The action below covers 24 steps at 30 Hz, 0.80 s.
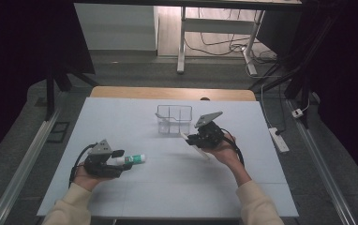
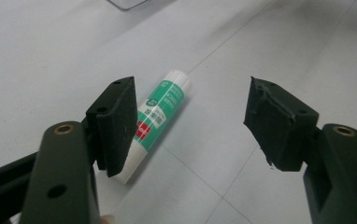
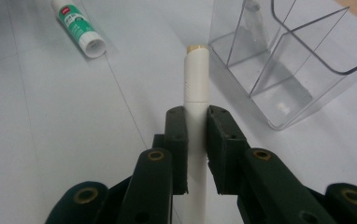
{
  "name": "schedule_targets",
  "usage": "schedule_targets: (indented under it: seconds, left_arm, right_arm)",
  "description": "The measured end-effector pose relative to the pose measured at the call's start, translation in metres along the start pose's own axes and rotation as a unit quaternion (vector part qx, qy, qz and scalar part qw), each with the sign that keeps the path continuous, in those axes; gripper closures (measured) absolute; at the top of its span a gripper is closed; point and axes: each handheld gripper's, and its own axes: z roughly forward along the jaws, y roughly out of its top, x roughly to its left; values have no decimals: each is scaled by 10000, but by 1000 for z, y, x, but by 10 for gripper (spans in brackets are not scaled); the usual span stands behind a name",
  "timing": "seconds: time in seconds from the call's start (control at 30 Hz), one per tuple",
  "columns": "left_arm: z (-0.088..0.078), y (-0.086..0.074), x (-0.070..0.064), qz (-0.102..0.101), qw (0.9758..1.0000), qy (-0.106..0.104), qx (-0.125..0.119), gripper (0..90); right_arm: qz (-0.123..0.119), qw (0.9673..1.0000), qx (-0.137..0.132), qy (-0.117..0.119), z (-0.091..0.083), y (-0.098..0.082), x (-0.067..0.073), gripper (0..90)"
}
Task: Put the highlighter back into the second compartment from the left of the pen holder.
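Spanning frame: white table (image 1: 167,187). Sitting near far edge: clear organizer (image 1: 174,120), compartments waiting. Right gripper (image 3: 196,116) clamping white pen (image 3: 196,79), tip aiming beside organizer (likely for dropping in). Left gripper (image 2: 190,121) spreading jaws, one pad touching glue stick (image 2: 160,109) lying on table.

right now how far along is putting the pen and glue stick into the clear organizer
Nothing is in the clear organizer yet; its compartments look empty. In hand: the right gripper is shut on the white pen, just short of the organizer. Left to do: the glue stick lies on the table, the left gripper open around it.
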Motion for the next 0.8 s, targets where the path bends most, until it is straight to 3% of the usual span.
schedule_targets:
  seconds: [0.8]
  left_arm:
    - [0,0,0,-7,10000,5,-8,347]
  right_arm:
    - [106,9978,-629,-159,-18,4,0,779]
